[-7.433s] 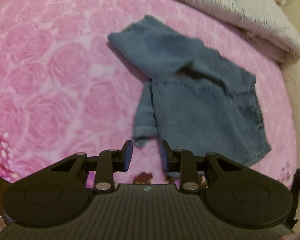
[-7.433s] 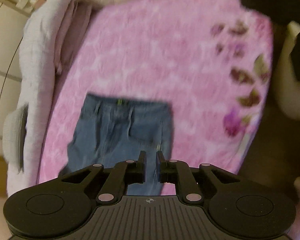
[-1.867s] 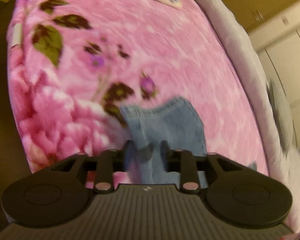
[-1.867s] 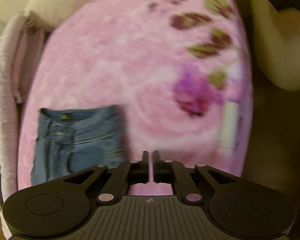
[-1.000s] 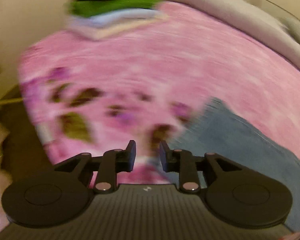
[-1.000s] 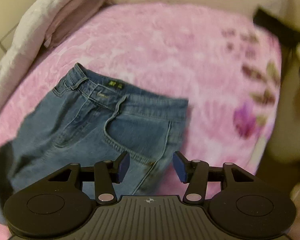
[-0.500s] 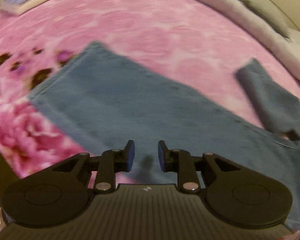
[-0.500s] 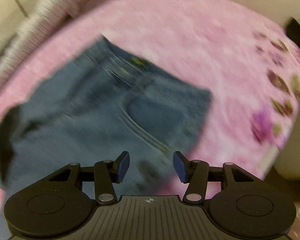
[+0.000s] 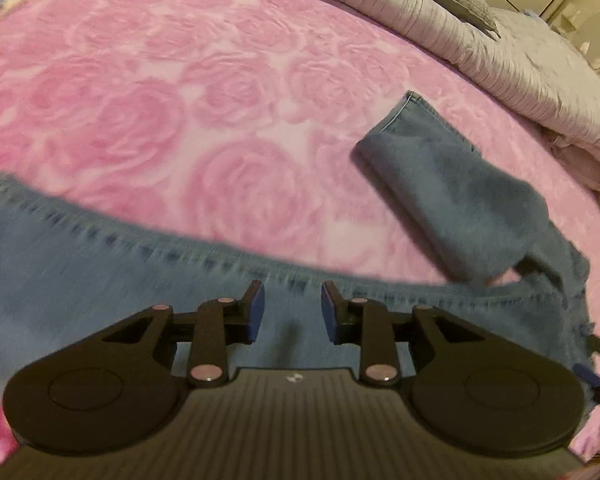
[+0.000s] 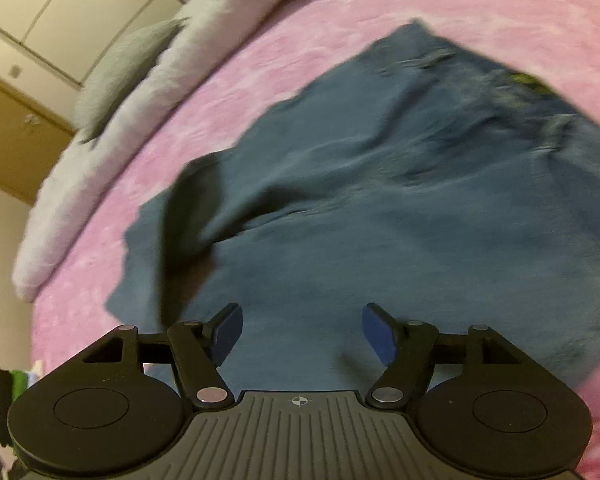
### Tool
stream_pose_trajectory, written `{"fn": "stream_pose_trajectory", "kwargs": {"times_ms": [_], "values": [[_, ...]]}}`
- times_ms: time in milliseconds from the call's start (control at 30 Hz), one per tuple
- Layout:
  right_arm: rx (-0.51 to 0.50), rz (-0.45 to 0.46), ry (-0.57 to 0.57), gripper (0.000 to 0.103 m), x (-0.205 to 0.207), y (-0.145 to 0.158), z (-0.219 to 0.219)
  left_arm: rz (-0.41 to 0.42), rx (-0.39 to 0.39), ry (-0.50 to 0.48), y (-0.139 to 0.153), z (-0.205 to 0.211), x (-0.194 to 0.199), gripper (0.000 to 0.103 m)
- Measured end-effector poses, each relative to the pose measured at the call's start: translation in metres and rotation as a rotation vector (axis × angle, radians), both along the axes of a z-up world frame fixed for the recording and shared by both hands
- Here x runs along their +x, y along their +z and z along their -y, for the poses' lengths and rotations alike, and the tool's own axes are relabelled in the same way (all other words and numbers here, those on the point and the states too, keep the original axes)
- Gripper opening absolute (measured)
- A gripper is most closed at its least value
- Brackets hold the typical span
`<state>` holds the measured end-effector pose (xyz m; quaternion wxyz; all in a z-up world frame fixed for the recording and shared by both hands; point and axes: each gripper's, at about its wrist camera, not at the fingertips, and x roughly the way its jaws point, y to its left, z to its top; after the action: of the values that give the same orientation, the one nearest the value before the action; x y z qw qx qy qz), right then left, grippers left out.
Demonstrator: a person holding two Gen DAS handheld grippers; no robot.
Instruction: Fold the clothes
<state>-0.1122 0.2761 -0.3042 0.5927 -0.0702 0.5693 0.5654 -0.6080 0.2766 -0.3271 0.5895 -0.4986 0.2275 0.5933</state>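
We see a pair of blue jeans (image 9: pixel 100 264) lying on a pink blanket (image 9: pixel 148 92) with a rose pattern. In the left wrist view, one leg runs across the near part of the scene from left to right, and a folded-back leg end (image 9: pixel 448 196) rests on the blanket at the far right. The left gripper (image 9: pixel 292 312) sits low over the near leg, its jaws partly apart and holding nothing. In the right wrist view, the right gripper (image 10: pixel 302 336) hangs over the jeans with its jaws spread wide and empty. This view is blurred, so we cannot be sure whether either gripper touches the cloth. A pale quilt (image 10: pixel 112 132) lies along the far left edge of the blanket.
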Motion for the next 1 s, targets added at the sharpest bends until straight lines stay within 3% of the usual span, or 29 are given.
{"fn": "stream_pose_trajectory", "kwargs": {"times_ms": [100, 367, 600, 667, 700, 767, 833, 867, 933, 967, 1000], "values": [[0.037, -0.051, 0.062, 0.069, -0.031, -0.003, -0.019, 0.040, 0.009, -0.047, -0.004, -0.021, -0.009, 0.026], [0.086, -0.060, 0.100, 0.065, -0.103, -0.017, -0.060, 0.092, -0.050, -0.054, -0.021, -0.056, -0.044, 0.026], [0.125, -0.013, 0.208, 0.065, -0.149, -0.049, -0.092, 0.092, -0.069, -0.060, -0.030, -0.072, -0.060, 0.026], [0.125, -0.017, 0.256, 0.036, -0.160, -0.054, -0.103, 0.092, -0.065, -0.067, -0.028, -0.076, -0.055, 0.026], [0.127, -0.043, 0.283, 0.015, -0.165, -0.052, -0.109, 0.092, -0.063, -0.070, -0.027, -0.078, -0.053, 0.026], [0.130, -0.096, 0.336, 0.015, -0.173, -0.049, -0.121, 0.091, -0.058, -0.077, -0.026, -0.081, -0.048, 0.026], [0.207, -0.262, 0.261, 0.014, -0.157, -0.027, -0.132, 0.091, -0.054, -0.083, -0.024, -0.085, -0.043, 0.026], [0.274, -0.372, 0.162, 0.014, -0.139, -0.014, -0.135, 0.090, -0.052, -0.086, -0.023, -0.087, -0.041, 0.026], [0.403, -0.577, -0.196, 0.015, -0.089, -0.001, -0.131, 0.090, -0.048, -0.093, -0.021, -0.090, -0.036, 0.026], [0.401, -0.586, -0.381, 0.015, -0.065, 0.002, -0.128, 0.089, -0.046, -0.096, -0.021, -0.092, -0.033, 0.026], [0.329, -0.530, -0.502, 0.015, -0.042, 0.005, -0.128, 0.089, -0.044, -0.099, -0.020, -0.094, -0.031, 0.026]]}}
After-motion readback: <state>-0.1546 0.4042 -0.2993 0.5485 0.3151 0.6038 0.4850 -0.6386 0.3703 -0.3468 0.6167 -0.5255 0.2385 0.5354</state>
